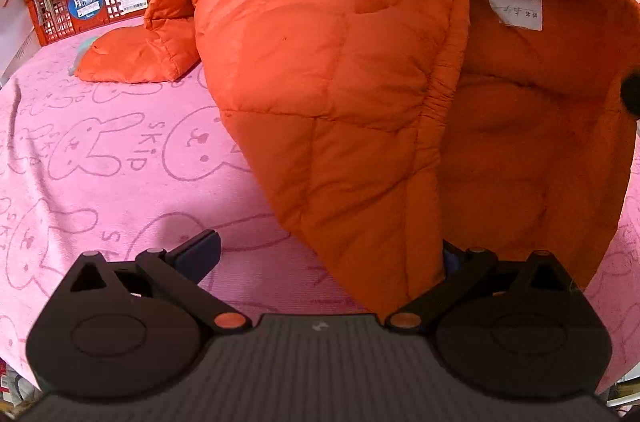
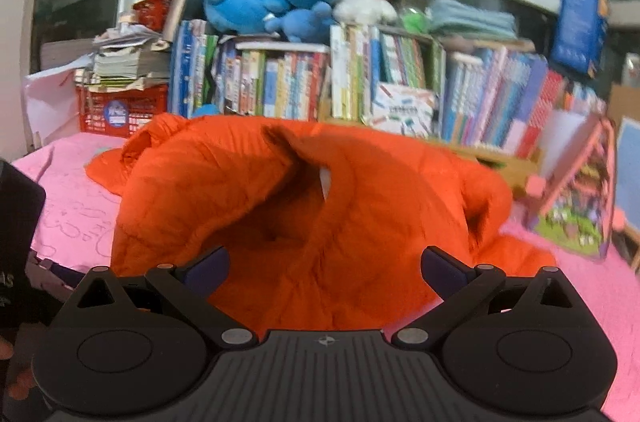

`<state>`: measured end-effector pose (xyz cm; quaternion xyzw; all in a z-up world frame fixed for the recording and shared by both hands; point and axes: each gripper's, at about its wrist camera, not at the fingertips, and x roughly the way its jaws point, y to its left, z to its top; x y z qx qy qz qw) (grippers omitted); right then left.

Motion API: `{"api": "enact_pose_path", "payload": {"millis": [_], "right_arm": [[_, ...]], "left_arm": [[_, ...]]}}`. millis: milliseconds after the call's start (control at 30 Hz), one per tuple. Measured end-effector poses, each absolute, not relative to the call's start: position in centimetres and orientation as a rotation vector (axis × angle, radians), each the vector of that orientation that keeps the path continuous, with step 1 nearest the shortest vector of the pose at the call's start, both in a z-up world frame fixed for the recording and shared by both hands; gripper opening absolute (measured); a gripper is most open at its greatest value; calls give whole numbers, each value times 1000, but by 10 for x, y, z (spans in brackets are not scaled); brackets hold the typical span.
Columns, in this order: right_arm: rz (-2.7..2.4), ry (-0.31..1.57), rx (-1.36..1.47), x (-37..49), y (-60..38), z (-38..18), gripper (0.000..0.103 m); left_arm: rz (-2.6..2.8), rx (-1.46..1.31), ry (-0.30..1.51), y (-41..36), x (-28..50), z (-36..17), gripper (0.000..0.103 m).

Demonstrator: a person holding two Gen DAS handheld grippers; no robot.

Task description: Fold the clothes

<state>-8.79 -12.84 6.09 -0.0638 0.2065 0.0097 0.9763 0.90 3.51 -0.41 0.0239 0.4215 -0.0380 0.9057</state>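
Blanket: we see a pink blanket (image 1: 100, 150) printed with rabbit outlines covering the work surface; the jacket lies on it.
Left gripper: the left gripper (image 1: 332, 254) has its fingers wide apart; the left finger (image 1: 200, 250) hangs over bare blanket, and the right one is mostly hidden behind the jacket's front edge. We cannot tell whether it touches the fabric.
Sleeve: one sleeve (image 1: 140, 50) is bent out to the left, its cuff resting on the blanket, near a red crate (image 1: 92, 2).
Jacket: an orange quilted puffer jacket (image 1: 340, 82) lies in the middle of the blanket, one front panel thrown back so the lining and a white label (image 1: 516, 6) show on the right side.
Handling: we judge it light, soft and springy; the shell looks slick, so a shallow pinch may slide off, and the padding will tend to push a fold back open.
Where to hold: we would take the stitched front edge (image 1: 444, 94) or the hem, where the fabric is thinner and seamed, rather than a puffed panel.
Right gripper: the right gripper (image 2: 324, 270) is also spread apart, holding nothing, with the jacket's bulk between and beyond its fingers; this view is blurred.
Fold state: loosely heaped, not a tidy stack.
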Motion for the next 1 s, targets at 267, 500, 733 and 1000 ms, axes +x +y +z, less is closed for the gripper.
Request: {"api": "enact_pose_path", "payload": {"millis": [267, 500, 733, 1000], "right_arm": [[46, 391, -186, -47, -126, 81, 103], [-94, 533, -164, -15, -164, 41, 73], [-242, 678, -71, -31, -234, -11, 60], [-290, 717, -13, -65, -267, -26, 66]], "left_arm": [[-76, 50, 876, 36, 8, -4, 103], [-72, 40, 874, 42, 10, -4, 103], [18, 13, 820, 70, 22, 3, 103], [77, 84, 705, 76, 19, 15, 103]]}}
